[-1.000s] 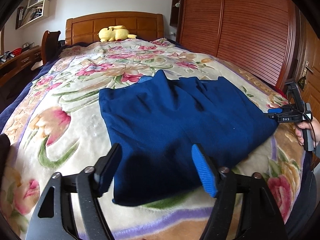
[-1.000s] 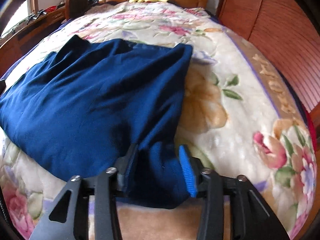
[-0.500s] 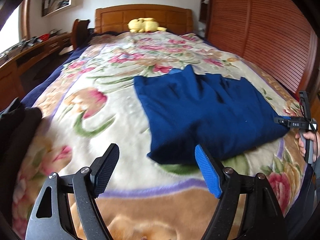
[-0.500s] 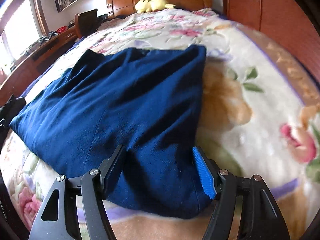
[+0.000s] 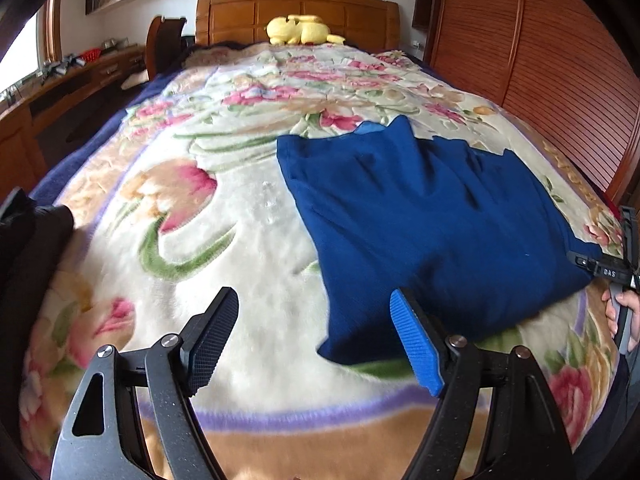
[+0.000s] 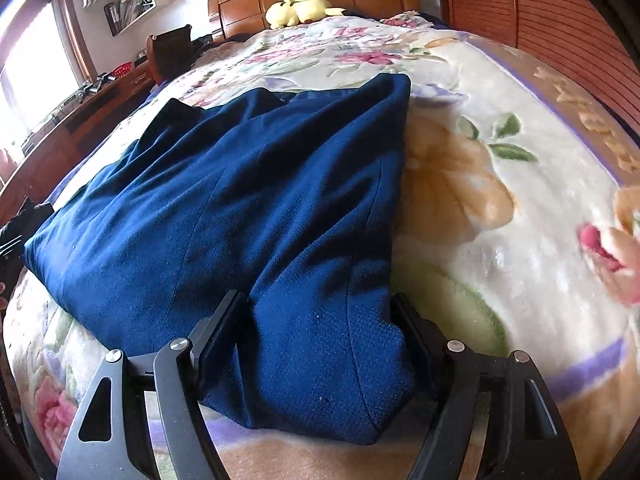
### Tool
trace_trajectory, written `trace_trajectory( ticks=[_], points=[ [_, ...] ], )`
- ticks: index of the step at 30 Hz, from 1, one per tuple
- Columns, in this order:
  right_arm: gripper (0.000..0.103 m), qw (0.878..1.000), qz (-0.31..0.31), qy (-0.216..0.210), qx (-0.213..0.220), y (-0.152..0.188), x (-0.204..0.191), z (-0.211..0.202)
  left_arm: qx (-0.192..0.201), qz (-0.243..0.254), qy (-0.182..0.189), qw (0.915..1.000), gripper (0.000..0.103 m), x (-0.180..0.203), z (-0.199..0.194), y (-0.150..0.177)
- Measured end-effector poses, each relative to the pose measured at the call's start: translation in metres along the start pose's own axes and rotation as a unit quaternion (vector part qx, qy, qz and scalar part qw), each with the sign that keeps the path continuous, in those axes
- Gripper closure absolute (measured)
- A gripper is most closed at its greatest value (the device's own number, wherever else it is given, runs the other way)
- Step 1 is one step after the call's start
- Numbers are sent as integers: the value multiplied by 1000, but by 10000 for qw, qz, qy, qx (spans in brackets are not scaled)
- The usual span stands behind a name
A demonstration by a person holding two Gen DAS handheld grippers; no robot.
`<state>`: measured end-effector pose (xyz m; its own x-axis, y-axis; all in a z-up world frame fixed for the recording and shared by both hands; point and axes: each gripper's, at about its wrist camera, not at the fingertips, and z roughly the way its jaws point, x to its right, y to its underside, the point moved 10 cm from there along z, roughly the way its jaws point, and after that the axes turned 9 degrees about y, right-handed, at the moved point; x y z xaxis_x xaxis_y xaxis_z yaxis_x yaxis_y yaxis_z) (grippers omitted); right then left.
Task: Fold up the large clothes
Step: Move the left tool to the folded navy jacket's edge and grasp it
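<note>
While the navy blue garment (image 5: pixel 432 224) lies folded flat on the floral blanket (image 5: pixel 224 208), toward the bed's right side and near its foot, the two grippers stand at its two near corners. The left gripper (image 5: pixel 316 340) hangs above the blanket with its jaws spread wide and nothing between them — the garment's near left corner lies just past the blue pad on its right finger, apart from it. The right gripper (image 6: pixel 320 344) sits low at the garment's near right corner; its jaws are opening, and the thick folded corner of cloth lies between the two fingers, bulging up over them. Whether the pads press on the cloth cannot be told from this view, since the fabric hides the inner faces. In the left wrist view the right gripper shows at the far right edge, at the garment's corner, with the person's fingers (image 5: pixel 624 308) wrapped round its handle.

The garment's far edge rises to a small peak, and soft creases run across its top. A yellow plush toy (image 5: pixel 300 30) rests against the wooden headboard (image 5: pixel 296 8) — well apart from the garment. Slatted wooden wardrobe doors (image 5: pixel 540 48) run along the bed's right side, and a wooden desk (image 5: pixel 72 76) with small clutter stands on the left.
</note>
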<state>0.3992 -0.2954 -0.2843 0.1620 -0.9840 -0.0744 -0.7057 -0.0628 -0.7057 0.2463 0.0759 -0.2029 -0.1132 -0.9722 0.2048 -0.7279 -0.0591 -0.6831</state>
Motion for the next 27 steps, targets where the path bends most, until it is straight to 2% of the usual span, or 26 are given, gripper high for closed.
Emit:
trace_trajectory(
  ticks=[4, 8, 23, 27],
  points=[
    [27, 9996, -104, 237, 114, 1, -2, -4, -252, -90, 180, 9995, 24, -2, 19, 7],
    [27, 9987, -229, 431, 160, 1, -5, -4, -319, 115, 106, 9994, 24, 1, 21, 13],
    [26, 9998, -54, 145, 117, 1, 0, -2, -385, -209, -158, 9989, 24, -3, 17, 32],
    [26, 9997, -62, 162, 176, 2, -1, -5, -381, -309, 20, 9988, 43, 3, 16, 35]
  ],
)
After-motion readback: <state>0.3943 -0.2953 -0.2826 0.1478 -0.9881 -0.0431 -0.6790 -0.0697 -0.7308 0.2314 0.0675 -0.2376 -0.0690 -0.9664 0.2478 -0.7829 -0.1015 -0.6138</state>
